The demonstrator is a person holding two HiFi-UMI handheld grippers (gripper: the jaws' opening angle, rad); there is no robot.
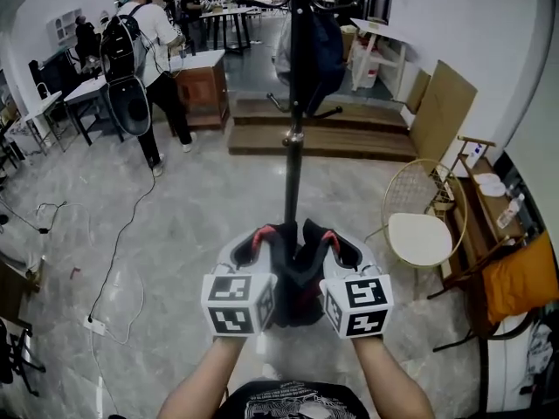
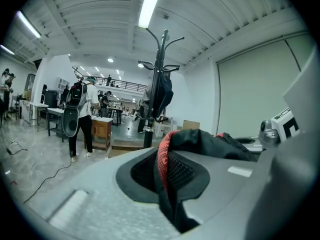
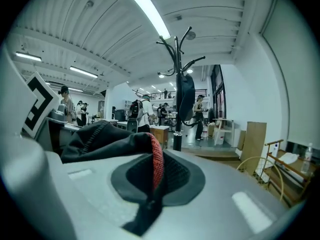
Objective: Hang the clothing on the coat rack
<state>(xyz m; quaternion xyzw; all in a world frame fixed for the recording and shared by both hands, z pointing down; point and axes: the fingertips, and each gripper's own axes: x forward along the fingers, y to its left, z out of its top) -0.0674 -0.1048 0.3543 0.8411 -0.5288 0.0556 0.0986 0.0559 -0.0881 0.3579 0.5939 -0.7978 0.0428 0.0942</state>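
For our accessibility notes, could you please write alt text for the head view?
The left gripper and right gripper, side by side, are each shut on a black garment with red trim, held before the pole of a black coat rack. A dark blue garment hangs high on the rack; a round wire chair stands to the right.

A big open workshop hall: worktables (image 1: 196, 59), mezzanine railing (image 2: 112, 85), strip lights (image 3: 147, 9).
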